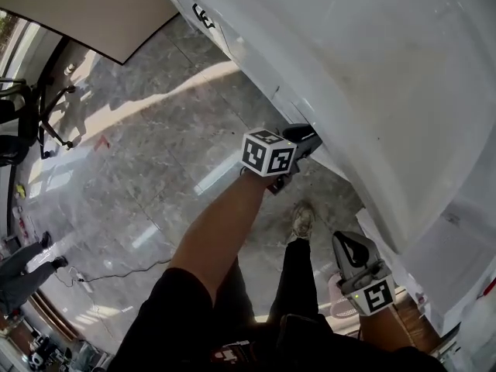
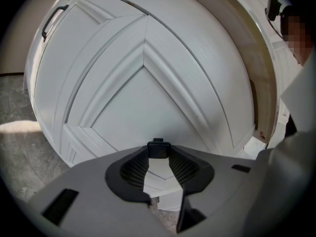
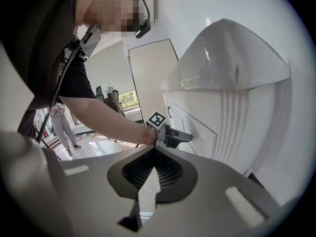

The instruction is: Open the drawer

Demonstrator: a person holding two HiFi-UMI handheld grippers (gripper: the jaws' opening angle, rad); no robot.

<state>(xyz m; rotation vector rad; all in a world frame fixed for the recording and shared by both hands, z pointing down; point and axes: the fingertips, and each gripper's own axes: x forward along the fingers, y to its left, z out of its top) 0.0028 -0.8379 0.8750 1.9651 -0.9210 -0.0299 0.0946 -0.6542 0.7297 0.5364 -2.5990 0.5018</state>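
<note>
The white panelled drawer front (image 2: 148, 102) of the white cabinet looks shut and flush, so the pull remains to be made, though the left gripper (image 1: 308, 139) pinches its small black handle (image 2: 159, 148), and the right gripper (image 1: 346, 240) hangs aside, jaws pressed together, empty.

Left arm (image 1: 213, 239), bare and extended, runs from 7 o'clock toward 1 o'clock in the head view. The left gripper (image 1: 308, 139) points slightly downward, its marker cube (image 1: 267, 152) uppermost and its jaws part-closed, clamped on a small black handle (image 2: 159, 149). The right gripper (image 1: 350, 246) sits at 5 o'clock of the left, close to the body. It is aimed toward 11 o'clock, its jaw tips meeting, empty. Of the right arm only the forearm (image 1: 387, 333) shows.
</note>
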